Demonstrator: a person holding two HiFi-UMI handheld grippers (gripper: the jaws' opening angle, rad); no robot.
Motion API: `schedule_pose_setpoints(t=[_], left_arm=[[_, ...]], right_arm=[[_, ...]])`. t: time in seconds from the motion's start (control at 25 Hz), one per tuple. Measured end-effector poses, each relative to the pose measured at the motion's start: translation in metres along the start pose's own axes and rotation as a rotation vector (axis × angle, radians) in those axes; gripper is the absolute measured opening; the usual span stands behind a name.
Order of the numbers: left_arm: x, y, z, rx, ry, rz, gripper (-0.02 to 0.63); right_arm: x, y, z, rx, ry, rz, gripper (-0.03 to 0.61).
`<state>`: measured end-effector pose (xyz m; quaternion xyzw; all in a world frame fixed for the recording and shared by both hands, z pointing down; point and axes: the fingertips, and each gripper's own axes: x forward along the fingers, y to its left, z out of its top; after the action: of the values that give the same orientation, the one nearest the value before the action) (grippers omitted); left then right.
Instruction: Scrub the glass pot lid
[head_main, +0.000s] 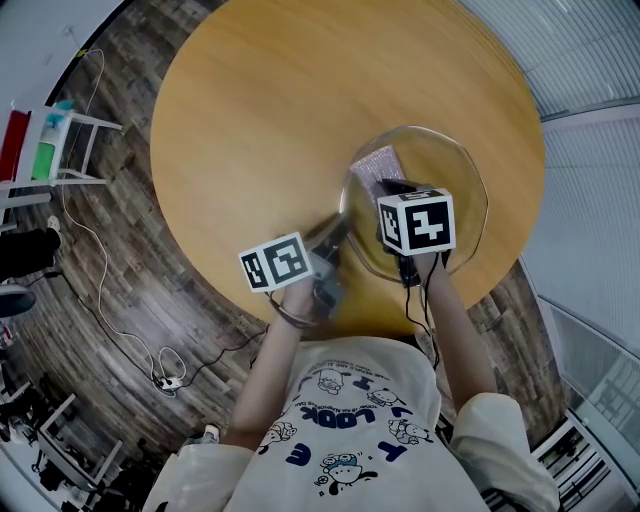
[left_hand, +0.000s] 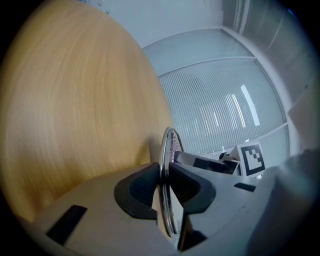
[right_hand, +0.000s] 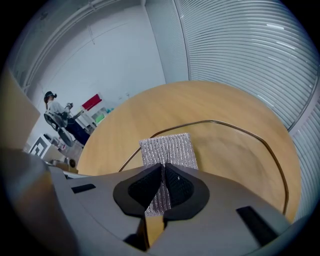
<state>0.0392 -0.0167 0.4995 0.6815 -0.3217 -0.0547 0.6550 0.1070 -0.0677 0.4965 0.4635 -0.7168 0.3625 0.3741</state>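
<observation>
Between the dark pads of my left gripper (left_hand: 163, 187) stands the metal rim of the glass pot lid (left_hand: 168, 145), seen edge-on; both pads are pressed onto it, one to each side, so the jaws are pinching the lid. Beyond the tips the rim runs on up and away from the jaws. From the head view the left gripper (head_main: 343, 228) has the lid (head_main: 455, 165) by its near left edge, over the near right part of the round wooden table (head_main: 250, 110). I cannot tell whether the lid's far edge touches the wood.

On my right gripper (right_hand: 163, 172) the jaws are nipped nearly together on a silver-weave scrub pad (right_hand: 167, 147). The pad sticks out past the tips and lies on the glass just inside the rim (right_hand: 240, 131), which curves off ahead and to the right of the jaws. In the head view that right gripper (head_main: 392, 188) points down onto the lid with the pad (head_main: 375, 162) just ahead of it.

Well beyond the jaws a person (right_hand: 56, 112) stands at the table's far left. A thin cable (head_main: 100, 300) trails over the plank floor (head_main: 130, 250).
</observation>
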Motion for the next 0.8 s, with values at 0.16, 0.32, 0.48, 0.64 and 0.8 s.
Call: schedule_pose_setpoints(t=[0.16,0.32,0.48,0.64,0.8], left_arm=[[0.0,-0.001,0.0,0.013,0.004,0.003,0.074],[-0.001,-0.001,0.0,0.024,0.005,0.006,0.074],[-0.001,-0.001,0.0,0.026,0.004,0.008,0.074],[-0.001,-0.002,0.0,0.03,0.004,0.01,0.074],[0.0,-0.002,0.001,0.041,0.006,0.016,0.074]], right_arm=[[0.0,-0.007,0.004,0.01,-0.019,-0.015,0.043],[0.001,-0.013,0.007,0.021,-0.033,-0.03,0.043],[0.0,-0.02,0.01,0.034,-0.048,-0.045,0.043],[0.0,-0.029,0.013,0.045,-0.057,-0.057,0.043],[-0.001,-0.037,0.015,0.063,-0.067,-0.066,0.043]])
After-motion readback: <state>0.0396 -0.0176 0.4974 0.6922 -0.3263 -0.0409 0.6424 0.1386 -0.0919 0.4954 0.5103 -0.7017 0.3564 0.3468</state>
